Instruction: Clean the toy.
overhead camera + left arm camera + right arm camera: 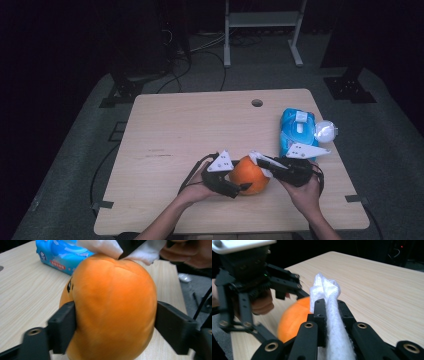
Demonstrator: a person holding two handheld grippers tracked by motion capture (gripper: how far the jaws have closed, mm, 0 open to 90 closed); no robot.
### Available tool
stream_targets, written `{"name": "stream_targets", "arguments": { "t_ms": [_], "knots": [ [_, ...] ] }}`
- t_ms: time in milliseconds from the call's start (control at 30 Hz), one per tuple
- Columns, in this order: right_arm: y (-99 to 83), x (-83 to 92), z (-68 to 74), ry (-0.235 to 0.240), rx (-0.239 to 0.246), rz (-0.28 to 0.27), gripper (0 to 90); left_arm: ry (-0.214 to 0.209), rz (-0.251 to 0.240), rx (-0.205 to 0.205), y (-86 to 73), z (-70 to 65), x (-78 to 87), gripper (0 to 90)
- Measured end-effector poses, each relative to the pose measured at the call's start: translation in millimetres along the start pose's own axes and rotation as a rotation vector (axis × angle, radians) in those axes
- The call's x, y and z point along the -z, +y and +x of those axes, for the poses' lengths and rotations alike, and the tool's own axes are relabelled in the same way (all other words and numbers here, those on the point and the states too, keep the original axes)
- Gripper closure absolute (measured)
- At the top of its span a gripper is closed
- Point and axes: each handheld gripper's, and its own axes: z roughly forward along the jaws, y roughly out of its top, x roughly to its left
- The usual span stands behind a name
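Wooden table (165, 125) in a dark room, orange plush toy (248, 175) near its front edge, left gripper (239, 189) clasping the toy, right gripper (260, 161) clenched on a white wipe (256, 157) touching the toy's top, blue wipes pack (296, 131) beyond it.

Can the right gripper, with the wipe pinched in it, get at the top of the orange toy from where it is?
Probably yes. The right gripper is shut on the white wipe, already at the top of the orange plush toy. The left gripper clasps only the toy's sides, leaving the top free.

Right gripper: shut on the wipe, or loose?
Shut. In the right gripper view, the right gripper has its jaws clamped on the bunched white wipe, touching the orange toy.
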Motion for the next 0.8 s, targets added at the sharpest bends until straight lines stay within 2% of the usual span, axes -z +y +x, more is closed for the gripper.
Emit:
{"name": "stream_targets", "arguments": {
  "t_ms": [100,167,300,333,400,433,500,600,800],
  "knots": [
    [-1.2,-1.3,-3.3,0.008,-0.012,0.006,79.9,0.004,-0.014,0.016,-2.8,5.1,-1.0,15.0],
    [-0.2,-1.7,-1.0,0.007,-0.008,0.01,79.8,0.012,-0.019,0.002,-5.8,4.2,-3.3,20.9],
    [2.9,-2.8,9.7,0.024,0.024,0.004,79.8,0.055,-0.034,0.035,-3.9,0.9,-5.2,28.3],
    [3.9,-4.6,14.0,0.041,0.038,0.002,79.8,0.058,-0.033,0.042,-3.1,-0.9,-6.3,28.6],
    [5.7,-10.5,25.5,0.08,0.077,0.022,79.8,0.059,-0.029,0.027,-1.4,-5.2,-8.5,29.0],
    [6.2,-13.0,29.7,0.084,0.1,0.034,79.8,0.064,-0.022,0.004,-0.4,-8.6,-9.4,29.3],
    [7.2,-16.2,35.7,0.063,0.133,0.052,79.9,0.064,-0.018,-0.006,0.6,-11.9,-9.6,30.5],
    [7.1,-11.4,23.9,0.043,0.089,0.03,80.0,0.052,-0.031,0.001,-0.2,-11.2,-10.1,31.2],
    [2.9,0.2,3.0,-0.018,0.05,0.012,80.0,0.044,-0.041,0.013,-2.5,-8.2,-10.5,31.1]
  ]
}}
